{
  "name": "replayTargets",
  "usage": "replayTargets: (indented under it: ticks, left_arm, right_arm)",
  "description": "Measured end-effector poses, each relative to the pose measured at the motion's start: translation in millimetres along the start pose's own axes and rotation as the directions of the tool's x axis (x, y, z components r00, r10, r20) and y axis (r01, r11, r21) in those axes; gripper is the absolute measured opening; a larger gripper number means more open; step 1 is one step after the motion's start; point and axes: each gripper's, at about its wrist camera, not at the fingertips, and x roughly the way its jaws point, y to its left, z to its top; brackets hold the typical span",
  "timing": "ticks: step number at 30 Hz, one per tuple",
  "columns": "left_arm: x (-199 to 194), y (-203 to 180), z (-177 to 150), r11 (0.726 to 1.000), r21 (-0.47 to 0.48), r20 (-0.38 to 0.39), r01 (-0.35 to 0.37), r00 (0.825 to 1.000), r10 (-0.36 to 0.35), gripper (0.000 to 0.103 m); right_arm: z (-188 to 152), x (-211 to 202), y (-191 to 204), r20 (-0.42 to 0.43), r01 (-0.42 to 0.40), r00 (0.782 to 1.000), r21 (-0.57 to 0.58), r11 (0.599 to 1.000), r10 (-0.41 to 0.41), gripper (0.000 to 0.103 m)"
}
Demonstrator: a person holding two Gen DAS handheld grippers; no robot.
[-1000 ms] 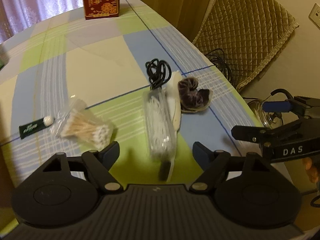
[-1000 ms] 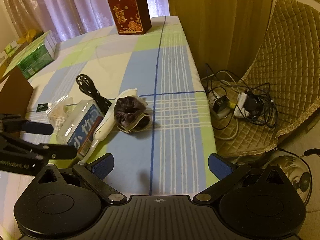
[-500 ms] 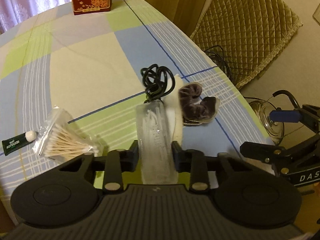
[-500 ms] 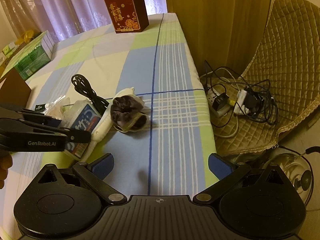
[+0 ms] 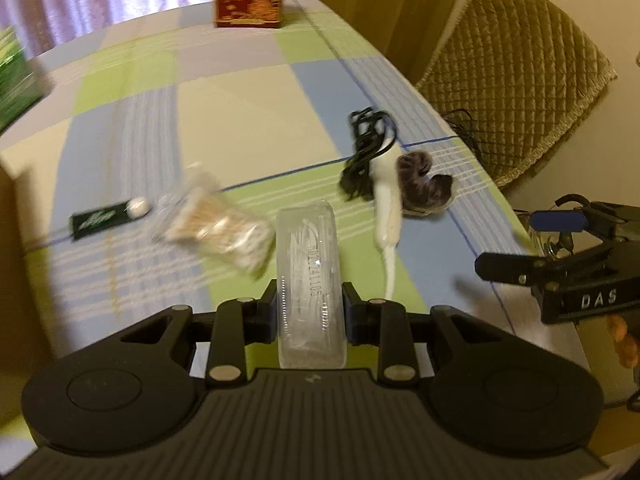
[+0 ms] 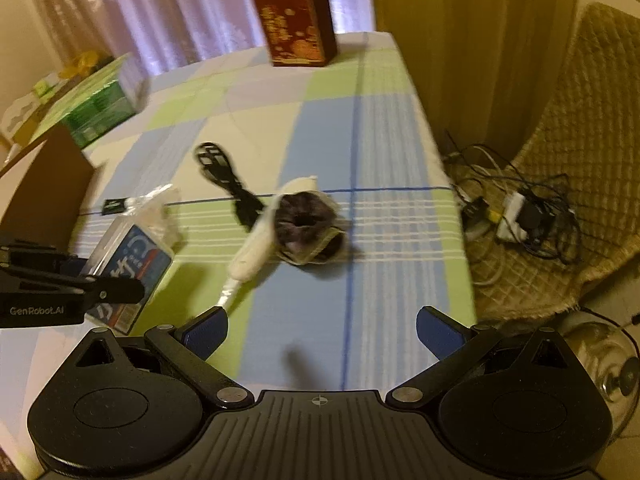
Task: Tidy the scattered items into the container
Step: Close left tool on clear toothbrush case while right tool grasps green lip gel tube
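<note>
My left gripper (image 5: 308,308) is shut on a clear plastic box of floss picks (image 5: 308,264), lifted off the checked tablecloth; in the right wrist view that box (image 6: 130,264) shows its blue label. On the cloth lie a bag of cotton swabs (image 5: 216,226), a small dark green tube (image 5: 106,218), a coiled black cable (image 5: 366,148), a white packet (image 5: 386,204) and a dark purple scrunchie (image 6: 306,226). My right gripper (image 6: 320,330) hovers open above the table's near edge, short of the scrunchie. A brown cardboard box (image 6: 44,188) stands at the left.
A red gift carton (image 6: 296,20) stands at the table's far end and a green package (image 6: 100,108) at far left. Right of the table are a quilted chair (image 6: 580,168) with tangled chargers (image 6: 520,216) and a glass kettle (image 6: 612,364).
The left gripper closed on the floss box and raised it, swinging left. The right gripper stayed open and moved slightly forward toward the scrunchie.
</note>
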Motion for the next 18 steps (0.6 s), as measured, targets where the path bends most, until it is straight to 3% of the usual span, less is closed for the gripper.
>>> replayTargets:
  ticks: [10, 18]
  left_arm:
    - [-47.8, 51.7, -47.9, 0.975, -0.184, 0.009, -0.124, 0.992, 0.127, 0.025]
    - [-90.3, 110.0, -92.9, 0.899, -0.350, -0.018, -0.262, 0.962, 0.273, 0.025]
  right_arm:
    - [3.4, 8.3, 55.3, -0.006, -0.185, 0.982, -0.183, 0.965, 0.187, 0.103]
    - [22.0, 34.2, 113.0, -0.044, -0.315, 0.946, -0.365, 0.876, 0.321, 0.103]
